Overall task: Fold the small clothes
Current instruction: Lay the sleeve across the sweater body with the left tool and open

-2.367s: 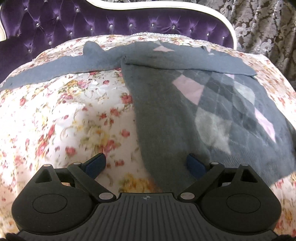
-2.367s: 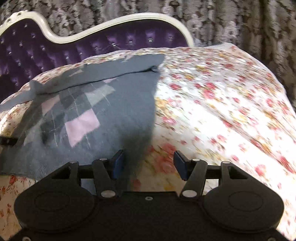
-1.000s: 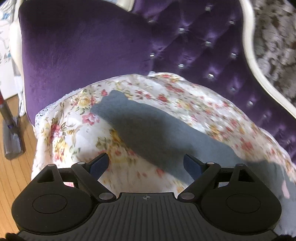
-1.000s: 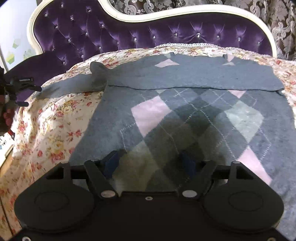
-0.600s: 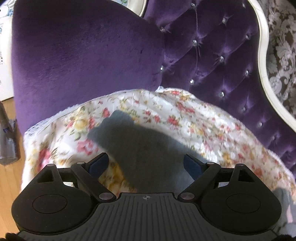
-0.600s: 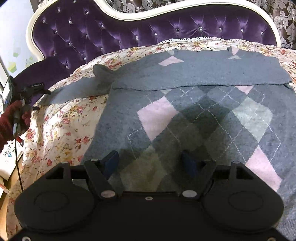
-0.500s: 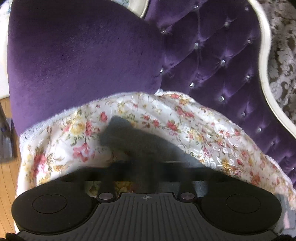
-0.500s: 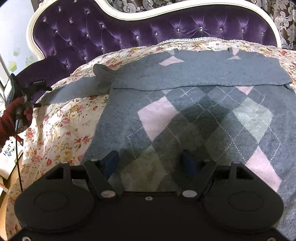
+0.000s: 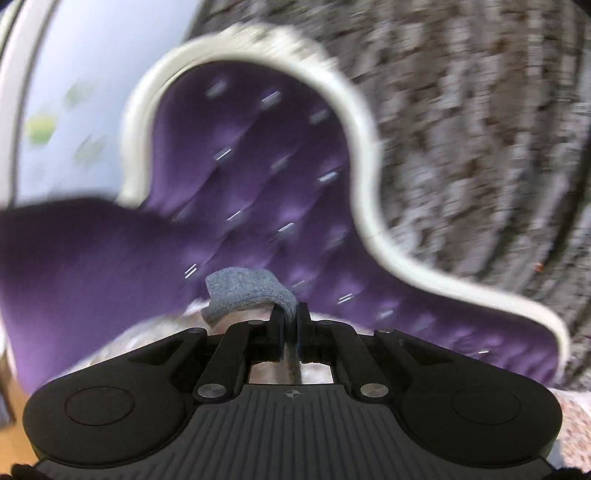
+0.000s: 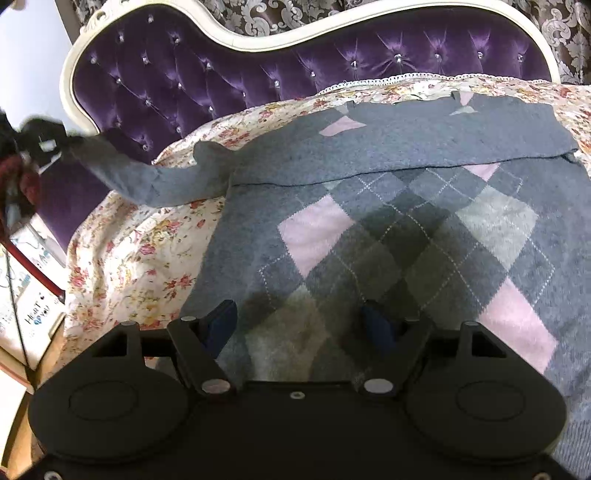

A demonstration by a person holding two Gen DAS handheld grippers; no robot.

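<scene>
A bed covered with a cream floral-print bedspread carries the work. At its far edge stands a purple tufted velvet headboard with a curved white frame, and behind it hangs a brown and silver damask curtain. At the left side of the bed, beyond its edge, there is a pale wall, and low down some white boxes with printing stand on a wooden floor.

The grey knitted sweater with pink and light grey argyle diamonds lies flat on the bedspread and takes most of the right and middle part of the bed. Its upper part is folded over along a straight line near the headboard. The grey left sleeve of the sweater goes out toward the left edge of the bed and is lifted off the bedspread at its end.

The left claw is closed together on the cuff of this sleeve, and grey knit bulges out above its fingers; this view is strongly blurred. In the right wrist view the same claw shows as a dark blur at the far left, over the edge of the bed.

The right claw is wide apart and holds nothing, over the near edge of the sweater body. A strip of bare bedspread remains between the sweater body and the left edge of the bed.
</scene>
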